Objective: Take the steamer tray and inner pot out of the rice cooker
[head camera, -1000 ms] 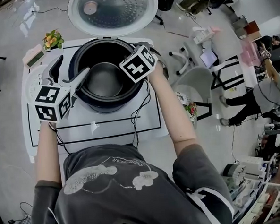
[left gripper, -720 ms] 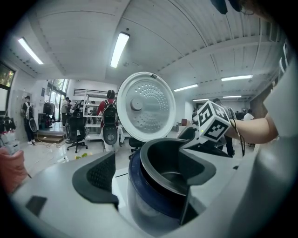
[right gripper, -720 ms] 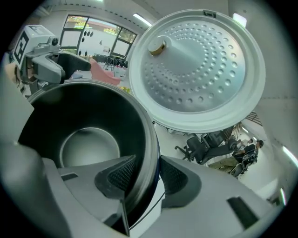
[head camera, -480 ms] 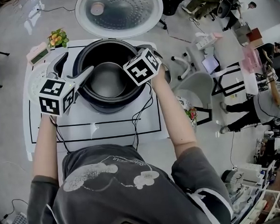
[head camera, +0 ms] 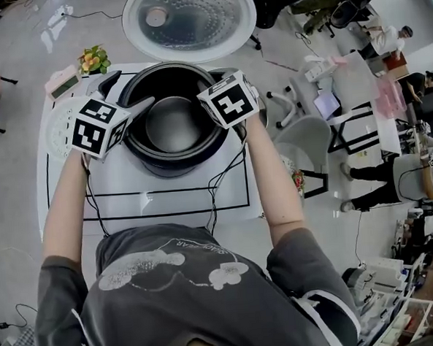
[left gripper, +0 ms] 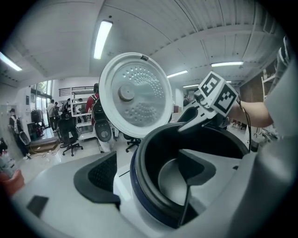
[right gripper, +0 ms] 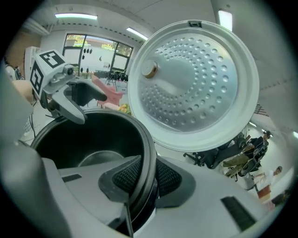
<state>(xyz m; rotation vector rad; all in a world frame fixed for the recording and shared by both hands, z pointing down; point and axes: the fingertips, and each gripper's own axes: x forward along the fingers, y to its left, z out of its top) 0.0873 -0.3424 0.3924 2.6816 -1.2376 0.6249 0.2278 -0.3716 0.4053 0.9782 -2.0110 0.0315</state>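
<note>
The black inner pot (head camera: 173, 124) sits in the white rice cooker (head camera: 138, 155), whose lid (head camera: 189, 20) stands open. My left gripper (left gripper: 146, 172) is open and straddles the cooker's left rim: one jaw is outside the white body and the other is inside the pot (left gripper: 170, 181). My right gripper (right gripper: 148, 179) is at the right rim under its marker cube (head camera: 229, 100). Its jaws are closing, and both pads lie against the pot's rim (right gripper: 144, 153). A white perforated tray (head camera: 53, 131) lies on the table left of the cooker, partly hidden.
The cooker stands on a white table (head camera: 167, 197) marked with a black rectangle. A small flower pot (head camera: 91, 59) and a little clock (head camera: 63, 83) sit at the back left. Cables trail to the front edge. A grey chair (head camera: 302, 138) stands to the right.
My left gripper has moved up and in towards the cooker's left rim. My right gripper has shifted only slightly at the right rim.
</note>
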